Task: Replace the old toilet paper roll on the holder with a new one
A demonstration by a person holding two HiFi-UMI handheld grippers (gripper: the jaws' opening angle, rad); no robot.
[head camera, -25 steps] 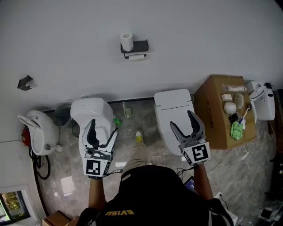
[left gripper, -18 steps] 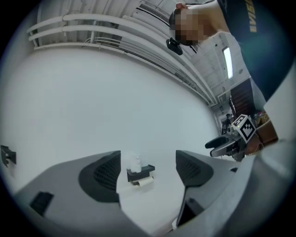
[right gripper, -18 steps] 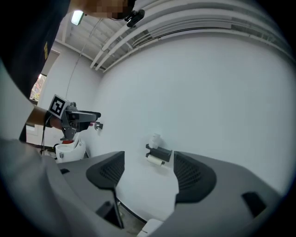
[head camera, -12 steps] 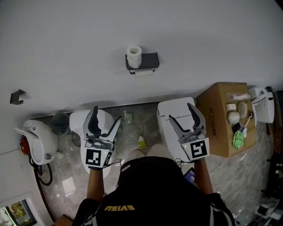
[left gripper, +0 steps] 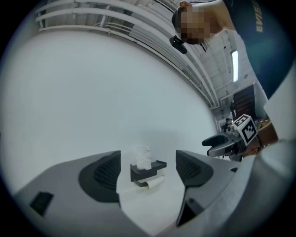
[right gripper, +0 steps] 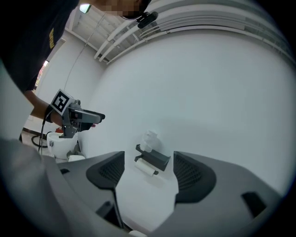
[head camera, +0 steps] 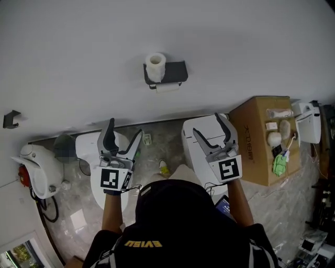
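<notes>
Fingers (head camera: 108,137) gape empty on my left gripper (head camera: 124,128) and right gripper (head camera: 206,123); old roll (head camera: 167,88) seemingly under the holder (head camera: 177,69), new roll (head camera: 155,64) atop its left edge: nothing swapped.

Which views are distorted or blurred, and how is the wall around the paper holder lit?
Head view: sharp, wall evenly lit without glare around the holder. Left gripper view: strong fisheye bending of the ceiling lines, dark corners, holder slightly soft. Right gripper view: same bending and dark corners, holder also soft.

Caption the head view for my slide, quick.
Left gripper and right gripper, both open, face the wall holder; spare roll on top, old roll below.
</notes>
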